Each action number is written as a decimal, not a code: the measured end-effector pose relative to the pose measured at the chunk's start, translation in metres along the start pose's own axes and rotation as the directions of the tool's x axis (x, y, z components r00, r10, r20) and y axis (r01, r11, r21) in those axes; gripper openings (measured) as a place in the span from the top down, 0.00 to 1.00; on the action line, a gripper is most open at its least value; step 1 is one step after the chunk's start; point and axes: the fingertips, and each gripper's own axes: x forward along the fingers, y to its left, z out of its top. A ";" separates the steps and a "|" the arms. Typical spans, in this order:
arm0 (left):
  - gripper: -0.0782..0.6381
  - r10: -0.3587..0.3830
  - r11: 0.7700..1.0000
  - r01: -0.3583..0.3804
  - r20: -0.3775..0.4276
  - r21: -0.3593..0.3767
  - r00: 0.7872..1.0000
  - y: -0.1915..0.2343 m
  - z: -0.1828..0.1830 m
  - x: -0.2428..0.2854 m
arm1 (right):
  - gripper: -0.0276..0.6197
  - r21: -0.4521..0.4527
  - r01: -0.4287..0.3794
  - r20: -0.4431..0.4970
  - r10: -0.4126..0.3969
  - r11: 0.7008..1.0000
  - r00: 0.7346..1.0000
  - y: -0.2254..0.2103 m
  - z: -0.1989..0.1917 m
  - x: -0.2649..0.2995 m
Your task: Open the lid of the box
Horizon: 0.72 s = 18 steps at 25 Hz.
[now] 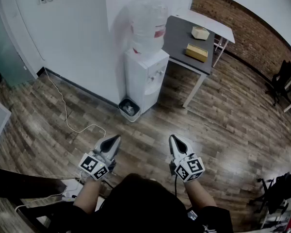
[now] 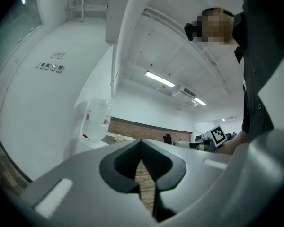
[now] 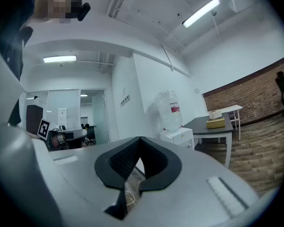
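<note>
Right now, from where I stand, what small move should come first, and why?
Probably step forward toward the table: the yellow box and pale box lie on it, far ahead beside the water dispenser, while the left gripper and right gripper are shut, empty, near your body.

A water dispenser (image 1: 145, 76) stands against the wall, with a bin (image 1: 130, 109) on the floor at its foot and a table (image 1: 179, 33) just to its right. On the table lie the nearer box (image 1: 197, 52) and, behind it, the farther box (image 1: 200, 32). The left gripper (image 1: 117, 138) and right gripper (image 1: 173, 138) are side by side in the foreground, well apart from the table.
</note>
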 end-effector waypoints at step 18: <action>0.89 -0.021 0.999 0.021 -0.027 -0.028 0.999 -0.002 -0.010 0.020 | 0.95 0.004 0.005 0.001 -0.005 1.000 1.000 -0.017 0.005 0.000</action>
